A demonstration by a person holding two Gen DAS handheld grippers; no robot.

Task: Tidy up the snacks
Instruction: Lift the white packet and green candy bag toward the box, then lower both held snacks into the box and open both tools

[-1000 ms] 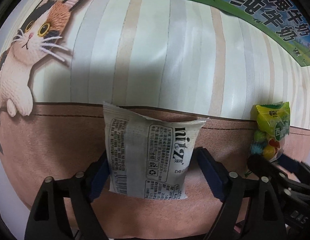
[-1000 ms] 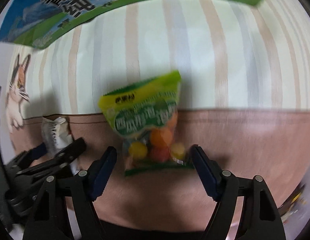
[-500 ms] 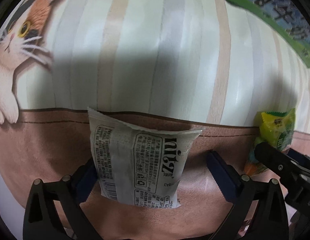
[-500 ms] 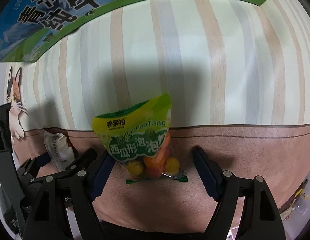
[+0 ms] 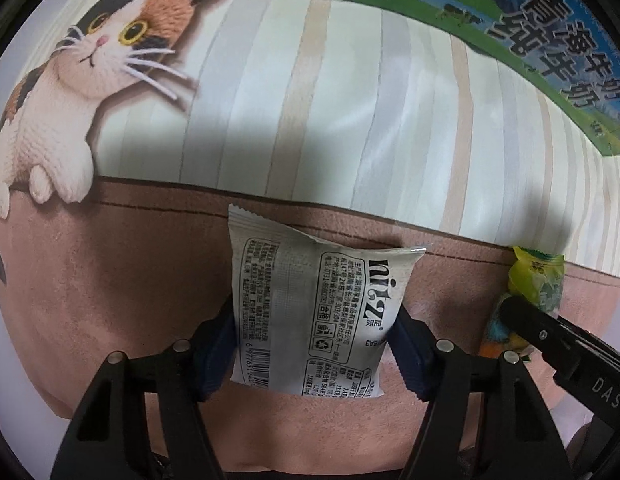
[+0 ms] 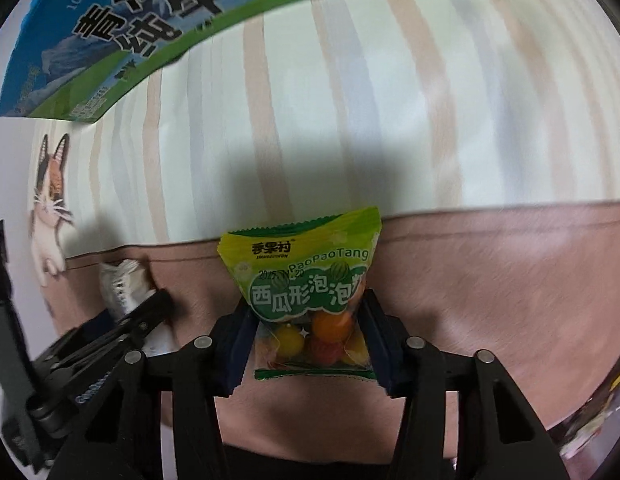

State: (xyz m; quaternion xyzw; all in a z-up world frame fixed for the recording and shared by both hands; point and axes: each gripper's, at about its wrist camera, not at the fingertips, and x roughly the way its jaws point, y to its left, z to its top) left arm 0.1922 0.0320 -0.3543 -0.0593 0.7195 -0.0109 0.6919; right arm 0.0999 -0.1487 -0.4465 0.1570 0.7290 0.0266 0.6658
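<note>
A: Item one. The left gripper has just been closing, and its jaws now stand at about mid-width with both pads against the sides of the white snack packet. We list the packet as gripped. It lies flat between the fingers on the brown band of the cat-print cloth, with its sealed top edge ahead of the fingertips.

B: Item two. The right gripper has also just been closing. A second ago its jaws stood clear on both sides; now they pinch the green gum-ball packet at its lower half. The packet's header sticks out ahead of the fingers.

A: Meaning for the task?

B: We judge both snacks secured and ready to lift. Neither looks to be off the cloth yet.

A: Hidden or unclear?

B: The milk carton, far ahead of the grippers, is cut off by the frame, so we cannot see whether it has an opening. In the left view the right finger covers most of the gum-ball packet. The right view is blurred, and something at its lower right edge is unreadable.
</note>
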